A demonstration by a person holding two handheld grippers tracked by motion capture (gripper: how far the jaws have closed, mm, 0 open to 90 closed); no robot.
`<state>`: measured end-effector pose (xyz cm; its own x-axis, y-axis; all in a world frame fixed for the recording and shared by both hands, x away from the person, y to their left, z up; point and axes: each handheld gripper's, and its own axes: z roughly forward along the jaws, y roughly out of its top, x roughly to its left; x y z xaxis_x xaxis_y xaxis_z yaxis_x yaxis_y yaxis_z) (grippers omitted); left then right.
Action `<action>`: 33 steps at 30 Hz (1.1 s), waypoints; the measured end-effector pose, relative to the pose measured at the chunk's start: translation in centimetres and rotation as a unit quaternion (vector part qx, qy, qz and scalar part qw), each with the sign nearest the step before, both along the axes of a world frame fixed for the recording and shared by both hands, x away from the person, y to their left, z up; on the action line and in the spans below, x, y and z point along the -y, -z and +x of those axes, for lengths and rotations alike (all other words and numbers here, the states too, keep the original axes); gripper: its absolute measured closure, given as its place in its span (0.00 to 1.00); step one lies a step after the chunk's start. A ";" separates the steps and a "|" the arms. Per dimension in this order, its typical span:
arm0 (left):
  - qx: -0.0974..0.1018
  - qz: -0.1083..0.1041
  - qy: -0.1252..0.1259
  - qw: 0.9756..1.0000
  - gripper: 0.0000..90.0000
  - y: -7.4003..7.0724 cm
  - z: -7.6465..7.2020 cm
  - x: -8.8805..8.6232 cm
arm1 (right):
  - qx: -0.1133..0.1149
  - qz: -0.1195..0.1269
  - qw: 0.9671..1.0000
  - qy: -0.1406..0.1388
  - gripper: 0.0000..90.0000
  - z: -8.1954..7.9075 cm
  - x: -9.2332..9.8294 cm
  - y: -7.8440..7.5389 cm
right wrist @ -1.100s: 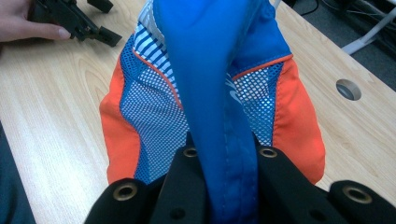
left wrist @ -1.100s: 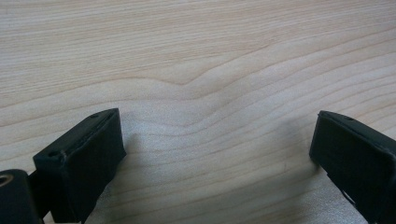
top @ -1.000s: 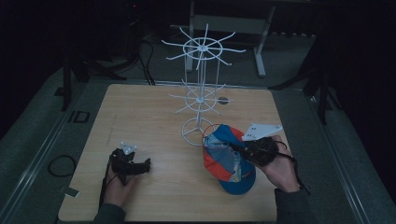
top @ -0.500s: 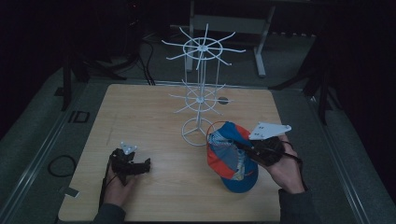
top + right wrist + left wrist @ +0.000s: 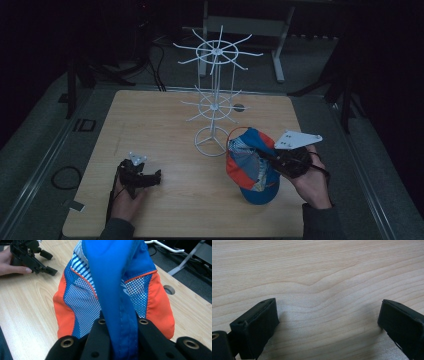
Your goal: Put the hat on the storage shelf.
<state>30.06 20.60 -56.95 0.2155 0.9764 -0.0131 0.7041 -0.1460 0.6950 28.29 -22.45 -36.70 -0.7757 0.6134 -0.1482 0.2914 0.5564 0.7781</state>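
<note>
Clamping the cap (image 5: pixel 252 165), right gripper (image 5: pixel 270 161) has lifted it; left gripper (image 5: pixel 150 177) fingers spread.

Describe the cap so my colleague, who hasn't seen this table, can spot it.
On the light wooden table, look right of the white wire display stand. The blue and orange mesh cap hangs there, clamped in the right gripper, the only colourful thing present.

My cap (image 5: pixel 112 290) is cloth, part open mesh; the table (image 5: pixel 317 270) is pale, smooth-looking wood; the rack (image 5: pixel 215 100) is white wire.
</note>
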 end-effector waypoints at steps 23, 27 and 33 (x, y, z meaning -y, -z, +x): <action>0.000 0.000 0.000 1.000 0.04 0.0 0.0 0.0 | 0.026 0.030 0.999 0.011 0.98 -0.2 0.8 -1.8; 0.000 0.000 0.000 1.000 0.04 0.0 0.0 0.0 | 0.031 0.037 0.999 0.013 0.98 -0.3 0.9 -2.3; 0.000 0.000 0.000 1.000 0.04 0.0 0.0 0.0 | 0.037 0.043 0.998 0.012 0.98 -0.3 0.9 -2.9</action>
